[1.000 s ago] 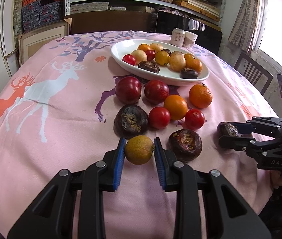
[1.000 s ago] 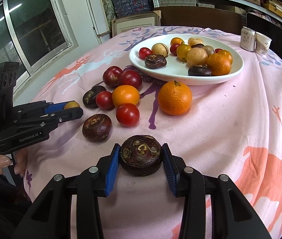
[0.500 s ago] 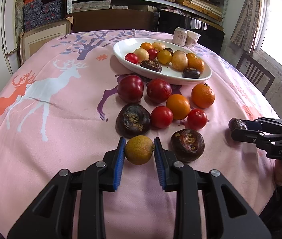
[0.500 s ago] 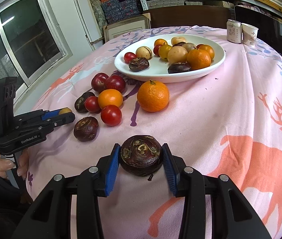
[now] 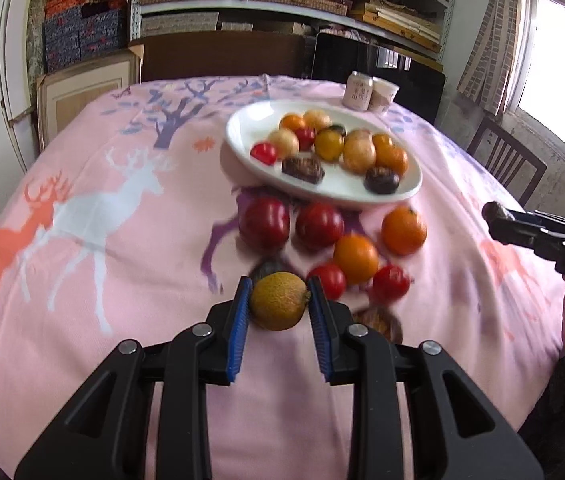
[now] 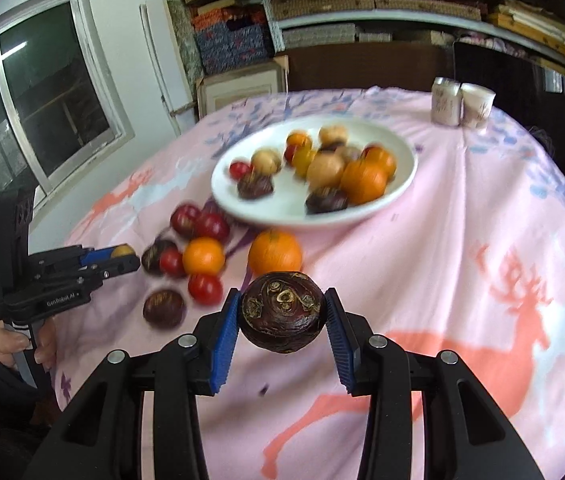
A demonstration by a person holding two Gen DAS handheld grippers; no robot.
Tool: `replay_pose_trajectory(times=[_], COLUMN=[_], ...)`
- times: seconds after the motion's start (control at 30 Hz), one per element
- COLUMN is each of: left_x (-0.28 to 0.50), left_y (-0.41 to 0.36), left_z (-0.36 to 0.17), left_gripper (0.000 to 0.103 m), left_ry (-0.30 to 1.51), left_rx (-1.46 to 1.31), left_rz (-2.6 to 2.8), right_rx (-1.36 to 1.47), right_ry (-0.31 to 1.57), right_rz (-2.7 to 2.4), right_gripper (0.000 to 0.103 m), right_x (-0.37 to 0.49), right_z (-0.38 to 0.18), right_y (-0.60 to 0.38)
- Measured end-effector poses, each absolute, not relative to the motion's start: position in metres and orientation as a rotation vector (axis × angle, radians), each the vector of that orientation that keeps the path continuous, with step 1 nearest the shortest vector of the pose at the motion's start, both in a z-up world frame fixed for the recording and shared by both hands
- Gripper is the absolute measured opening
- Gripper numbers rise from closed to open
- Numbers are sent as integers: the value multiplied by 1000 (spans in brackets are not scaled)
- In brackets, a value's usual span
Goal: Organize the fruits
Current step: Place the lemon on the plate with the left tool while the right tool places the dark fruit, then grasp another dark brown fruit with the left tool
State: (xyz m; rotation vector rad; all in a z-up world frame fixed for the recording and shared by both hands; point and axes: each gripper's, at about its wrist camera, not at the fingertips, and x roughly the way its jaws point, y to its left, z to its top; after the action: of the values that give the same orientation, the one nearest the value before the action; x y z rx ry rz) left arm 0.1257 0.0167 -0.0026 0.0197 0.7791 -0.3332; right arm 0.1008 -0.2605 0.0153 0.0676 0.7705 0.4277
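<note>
Gripping at their widest middles, your left gripper (image 5: pixel 279 307) held the small rough yellow-brown round fruit (image 5: pixel 278 301) and your right gripper (image 6: pixel 282 317) the dark purple-brown knobbly round fruit (image 6: pixel 282 316); both looked firm and light.

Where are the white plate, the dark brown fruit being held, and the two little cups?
white plate (image 5: pixel 242 128), left wrist view, bare left rim.
dark brown fruit (image 6: pixel 282 316), right wrist view, front face.
cups (image 6: pixel 478 108), right wrist view, right cup's side.
</note>
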Motion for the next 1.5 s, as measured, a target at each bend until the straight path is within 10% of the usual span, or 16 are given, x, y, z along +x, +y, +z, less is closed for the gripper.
replay_pose_trajectory(times=[0.47,0.6,0.93,1.3,1.5], left_x=[257,277,205,90,99], left_y=[-42,-44,-25,-42,-50], left_z=[22,15,27,-27,-44], left_gripper=[28,71,79,80,48], left_ry=[785,795,730,801,873], left_rx=[59,7,48,278,261], left_rz=[-342,-326,-340,-386,-389], right_rx=[40,34,101,81,61], right_ry=[721,727,700,755,756], right_rz=[375,365,354,328,317], right_gripper=[43,56,63,65,69], right_x=[203,219,182,129,112], right_z=[34,24,19,-11,-12], right_y=[-225,-220,-255,-263,-261])
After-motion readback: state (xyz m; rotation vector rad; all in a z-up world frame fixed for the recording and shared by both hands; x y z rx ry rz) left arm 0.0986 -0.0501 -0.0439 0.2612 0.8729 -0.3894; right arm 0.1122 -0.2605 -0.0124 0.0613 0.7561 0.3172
